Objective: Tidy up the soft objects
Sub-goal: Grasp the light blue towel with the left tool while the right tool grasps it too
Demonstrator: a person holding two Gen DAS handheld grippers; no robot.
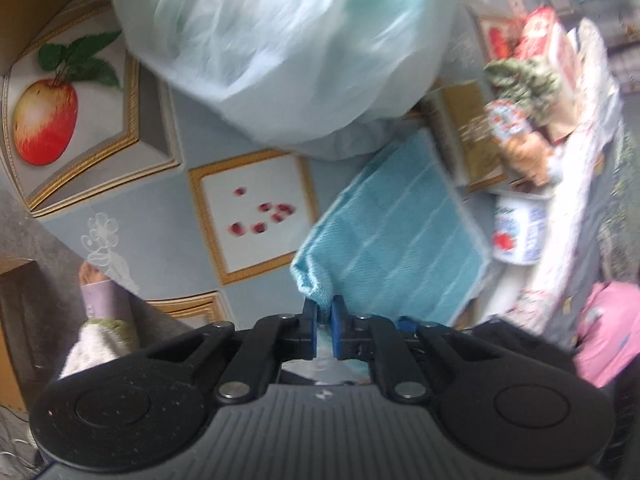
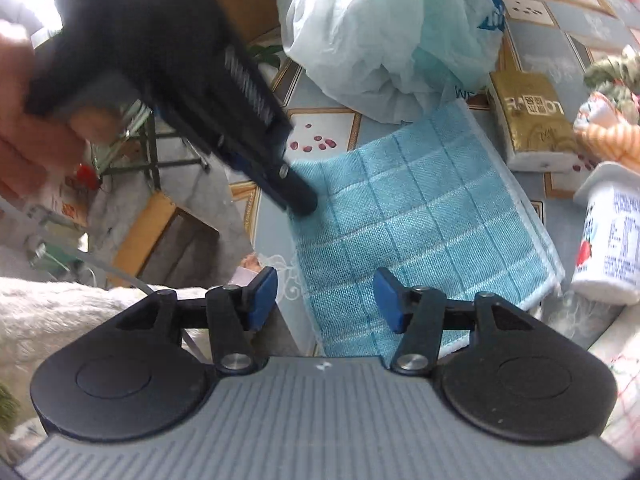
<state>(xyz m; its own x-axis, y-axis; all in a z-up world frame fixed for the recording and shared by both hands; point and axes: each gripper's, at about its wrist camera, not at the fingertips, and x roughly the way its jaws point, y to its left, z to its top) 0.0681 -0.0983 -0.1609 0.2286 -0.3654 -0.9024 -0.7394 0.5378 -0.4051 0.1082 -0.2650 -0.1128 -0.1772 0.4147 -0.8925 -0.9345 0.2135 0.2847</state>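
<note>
A blue checked cloth (image 2: pixel 424 216) lies folded on the patterned table, also in the left wrist view (image 1: pixel 400 224). My left gripper (image 1: pixel 325 320) is shut on the cloth's near corner, which bunches between the blue pads; it shows in the right wrist view (image 2: pixel 298 196) at the cloth's left edge. My right gripper (image 2: pixel 326 300) is open and empty, just above the cloth's near edge. A pale plastic bag (image 2: pixel 392 36) holding something light green sits behind the cloth and also shows in the left wrist view (image 1: pixel 288 48).
A gold tissue pack (image 2: pixel 532 120), a plush yoghurt pot (image 2: pixel 608 240) and a plush ice cream cone (image 2: pixel 608 136) sit right of the cloth. A pink soft item (image 1: pixel 608 332) lies at the right. The table's edge (image 2: pixel 256 216) runs left of the cloth, floor below.
</note>
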